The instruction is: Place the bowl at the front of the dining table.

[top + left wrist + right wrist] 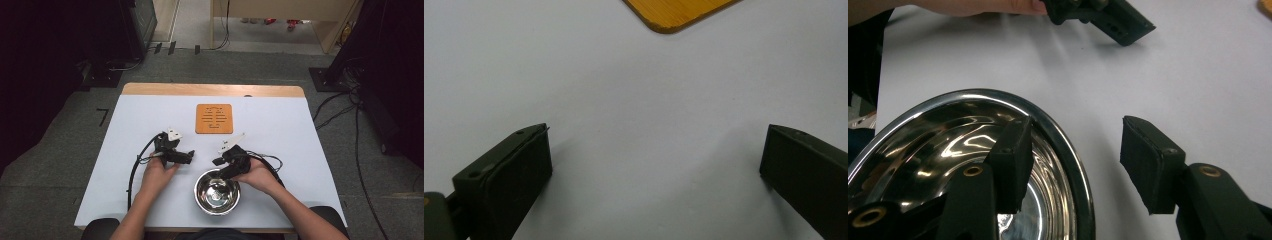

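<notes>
Steel bowl (923,150): right gripper (1073,160) is straddling its rim, one jaw inside, one outside, not yet clamping. Left gripper (654,165): is hovering released over white table (624,100), near wooden trivet (674,12).

Your right gripper view cuts the steel bowl (1058,130) off at the bottom edge, and one of the fingers (1010,165) hides part of its rim; your left gripper view shows just a corner of the wooden trivet (674,12).

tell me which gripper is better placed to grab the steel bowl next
Right. The right gripper already straddles the bowl rim, one jaw inside, one outside, not yet pressing. The left gripper is open over bare table.
</notes>
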Tool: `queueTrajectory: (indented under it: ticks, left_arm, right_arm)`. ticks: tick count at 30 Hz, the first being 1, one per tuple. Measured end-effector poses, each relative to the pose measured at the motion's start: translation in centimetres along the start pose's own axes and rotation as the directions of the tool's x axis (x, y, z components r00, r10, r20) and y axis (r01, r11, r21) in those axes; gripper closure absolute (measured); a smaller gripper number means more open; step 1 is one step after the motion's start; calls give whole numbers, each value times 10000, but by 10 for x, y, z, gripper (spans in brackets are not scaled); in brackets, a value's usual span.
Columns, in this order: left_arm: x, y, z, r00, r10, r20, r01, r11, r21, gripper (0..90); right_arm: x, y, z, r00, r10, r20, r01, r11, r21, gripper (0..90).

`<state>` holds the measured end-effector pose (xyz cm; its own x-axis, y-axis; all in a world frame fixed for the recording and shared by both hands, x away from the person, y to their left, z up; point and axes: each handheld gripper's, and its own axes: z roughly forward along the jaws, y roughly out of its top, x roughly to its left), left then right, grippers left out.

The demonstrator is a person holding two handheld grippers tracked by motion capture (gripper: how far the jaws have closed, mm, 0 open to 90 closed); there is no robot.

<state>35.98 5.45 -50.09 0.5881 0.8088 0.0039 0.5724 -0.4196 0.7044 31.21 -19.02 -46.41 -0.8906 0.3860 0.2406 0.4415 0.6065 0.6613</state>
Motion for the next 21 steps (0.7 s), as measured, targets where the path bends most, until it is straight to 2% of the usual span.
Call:
queueTrajectory:
  ticks: [9,16,21]
  left_arm:
    - [0,0,0,10000,3,-1,-3,10000,7,1]
    - [0,0,0,10000,-1,-1,1,10000,2,1]
    - [0,0,0,10000,-24,-1,24,10000,-19,1]
  right_arm:
    - [2,-5,11,9981,-339,-523,372,9974,620,556]
    - [1,-7,16,9960,-582,-684,654,9920,1081,605]
    - [0,-8,17,9943,-695,-806,782,9908,1104,633]
